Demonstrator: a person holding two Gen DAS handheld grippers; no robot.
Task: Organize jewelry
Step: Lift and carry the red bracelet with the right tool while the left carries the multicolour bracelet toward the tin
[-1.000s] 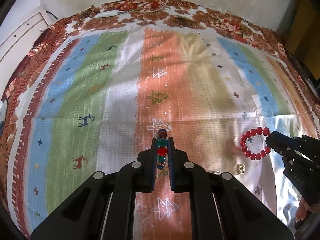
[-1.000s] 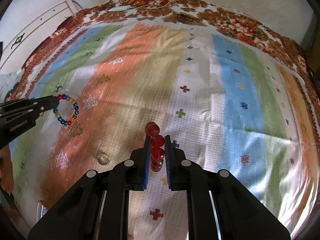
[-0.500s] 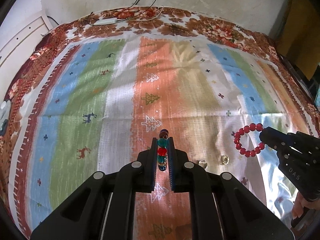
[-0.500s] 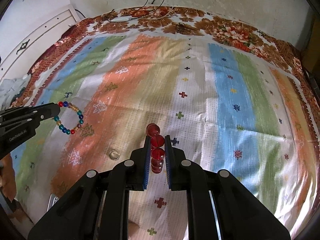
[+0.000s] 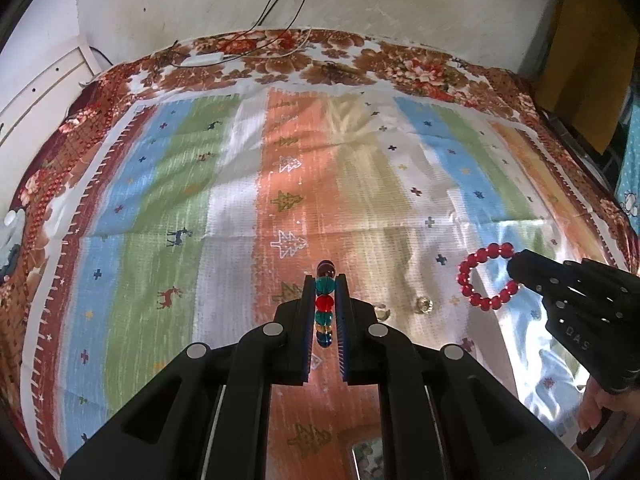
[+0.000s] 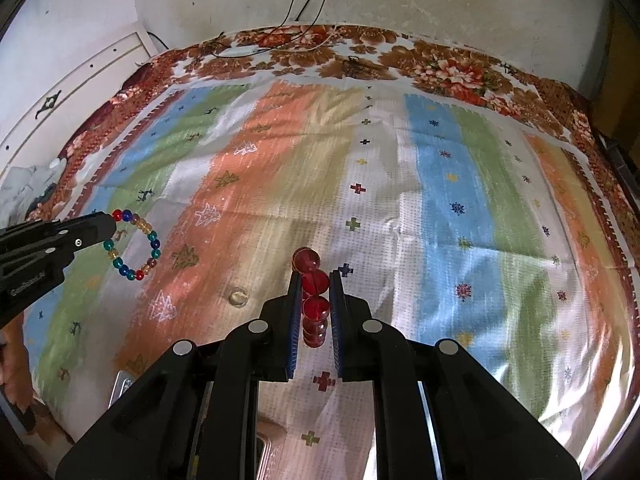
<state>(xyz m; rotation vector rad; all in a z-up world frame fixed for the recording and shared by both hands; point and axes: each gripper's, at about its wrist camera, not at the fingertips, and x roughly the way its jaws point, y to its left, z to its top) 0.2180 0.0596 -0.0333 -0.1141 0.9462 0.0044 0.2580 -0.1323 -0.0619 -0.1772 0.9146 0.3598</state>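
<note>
My left gripper [image 5: 325, 280] is shut on a multicolored bead bracelet [image 5: 324, 307], held above the striped cloth; the bracelet also shows as a ring in the right wrist view [image 6: 134, 245]. My right gripper [image 6: 315, 276] is shut on a red bead bracelet [image 6: 314, 300], which shows as a ring at the right of the left wrist view [image 5: 486, 276]. Two small rings lie on the cloth: a clear one [image 5: 382, 311] and a gold one [image 5: 424, 304]. One ring shows in the right wrist view [image 6: 238, 296].
The striped cloth [image 5: 224, 208] with a floral border covers the surface. A white adapter and cables [image 5: 202, 59] lie at its far edge by the wall. A metal box edge [image 5: 366, 456] shows at the near edge, also in the right wrist view [image 6: 122, 386].
Both grippers have lifted and pulled back with their bracelets; more wall and far edge of the cloth are in view. The rings and the box edge have come into view.
</note>
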